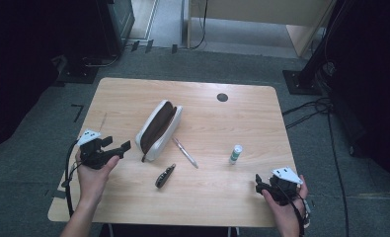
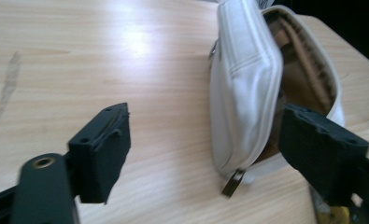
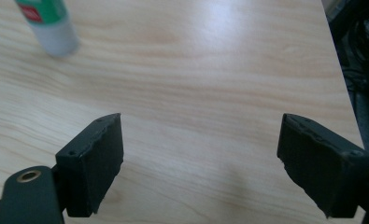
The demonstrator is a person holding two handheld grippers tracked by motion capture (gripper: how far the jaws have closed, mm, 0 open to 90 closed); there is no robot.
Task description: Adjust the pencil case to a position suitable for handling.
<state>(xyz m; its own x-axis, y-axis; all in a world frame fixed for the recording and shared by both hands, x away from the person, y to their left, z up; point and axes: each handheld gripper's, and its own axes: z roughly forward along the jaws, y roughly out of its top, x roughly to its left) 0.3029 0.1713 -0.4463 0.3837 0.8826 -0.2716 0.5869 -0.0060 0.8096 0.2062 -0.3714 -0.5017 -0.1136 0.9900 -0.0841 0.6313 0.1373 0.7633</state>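
Both grippers, left [image 1: 114, 148] and right [image 1: 262, 186], hold fingers released; beside the pouch [image 1: 158, 129] (unzipped), a careless nudge could topple it.

High view looks down on your whole tabletop [image 1: 207, 187]; gripper views sit low, close; left shares pouch [image 2: 247, 88] at 10 o'clock.

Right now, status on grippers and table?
Left gripper open, facing unzipped white pouch. Right gripper open, empty. Pen, glue stick, folded knife lie loose.
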